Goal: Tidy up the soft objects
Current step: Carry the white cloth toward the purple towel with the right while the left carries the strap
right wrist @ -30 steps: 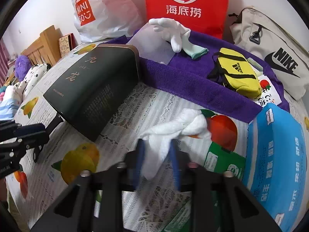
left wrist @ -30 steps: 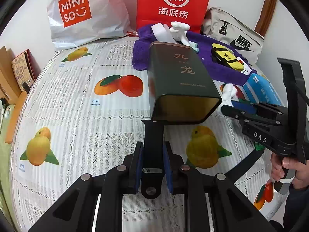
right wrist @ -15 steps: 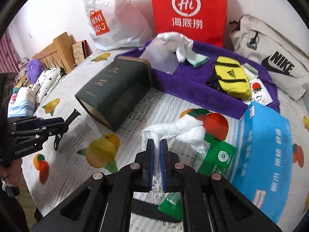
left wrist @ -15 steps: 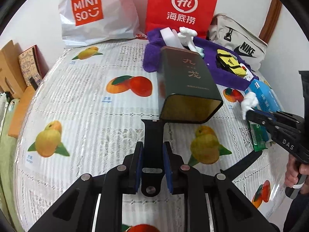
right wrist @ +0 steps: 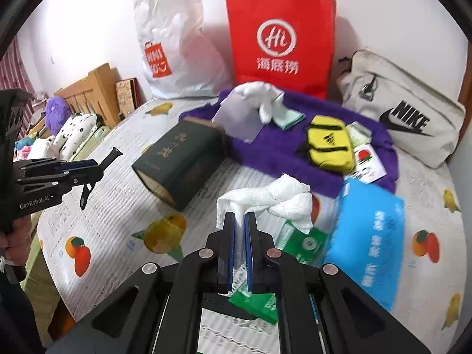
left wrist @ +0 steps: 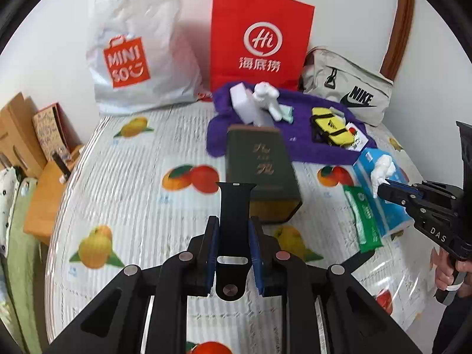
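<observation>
With a black watch strap [left wrist: 236, 206] clamped in the left gripper [left wrist: 233, 236] and a white tissue [right wrist: 271, 200] pinched in the right gripper [right wrist: 239, 227], both are judged mid-carry, a placement on the purple towel [right wrist: 295, 153] probably being called for next.

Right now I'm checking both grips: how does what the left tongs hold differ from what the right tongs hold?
The left tongs clamp a black watch strap, smooth and flat, standing straight. The right tongs pinch a white crumpled cloth, wrinkled, bunching and flopping beyond the tips. Both are soft items, lifted off the fruit-print table cover.
</observation>
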A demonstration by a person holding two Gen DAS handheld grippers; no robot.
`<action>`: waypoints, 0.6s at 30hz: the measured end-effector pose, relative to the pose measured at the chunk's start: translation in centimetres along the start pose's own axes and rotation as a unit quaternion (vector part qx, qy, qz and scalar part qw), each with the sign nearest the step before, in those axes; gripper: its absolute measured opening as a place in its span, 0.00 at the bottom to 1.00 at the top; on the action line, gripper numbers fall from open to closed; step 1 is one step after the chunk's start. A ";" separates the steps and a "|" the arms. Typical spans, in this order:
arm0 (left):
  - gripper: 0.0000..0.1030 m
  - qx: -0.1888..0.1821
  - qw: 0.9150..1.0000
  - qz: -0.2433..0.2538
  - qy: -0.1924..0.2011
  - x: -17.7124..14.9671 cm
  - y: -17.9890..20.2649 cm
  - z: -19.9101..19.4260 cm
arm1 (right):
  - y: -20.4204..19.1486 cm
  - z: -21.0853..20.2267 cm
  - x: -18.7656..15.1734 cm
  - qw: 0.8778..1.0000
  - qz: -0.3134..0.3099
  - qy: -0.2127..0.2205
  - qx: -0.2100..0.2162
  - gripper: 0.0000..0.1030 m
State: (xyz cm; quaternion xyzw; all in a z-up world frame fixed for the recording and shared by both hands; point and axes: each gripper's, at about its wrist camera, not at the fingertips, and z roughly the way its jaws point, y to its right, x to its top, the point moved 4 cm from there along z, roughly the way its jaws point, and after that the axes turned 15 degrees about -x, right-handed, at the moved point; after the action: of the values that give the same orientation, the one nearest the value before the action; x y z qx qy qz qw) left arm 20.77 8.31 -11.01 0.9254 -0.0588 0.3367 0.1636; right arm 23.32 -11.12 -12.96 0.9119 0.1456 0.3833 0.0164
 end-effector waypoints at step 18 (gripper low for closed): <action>0.19 -0.033 0.999 0.030 0.013 8.3 3.0 2.9 | 6.2 0.7 4.7 0.999 0.012 0.023 -0.031 0.06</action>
State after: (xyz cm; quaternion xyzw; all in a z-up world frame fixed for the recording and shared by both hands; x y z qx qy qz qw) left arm 28.22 4.48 -6.90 0.9128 -0.0957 0.3514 0.1847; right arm 28.47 -15.65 -9.34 0.9036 0.1232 0.4086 0.0370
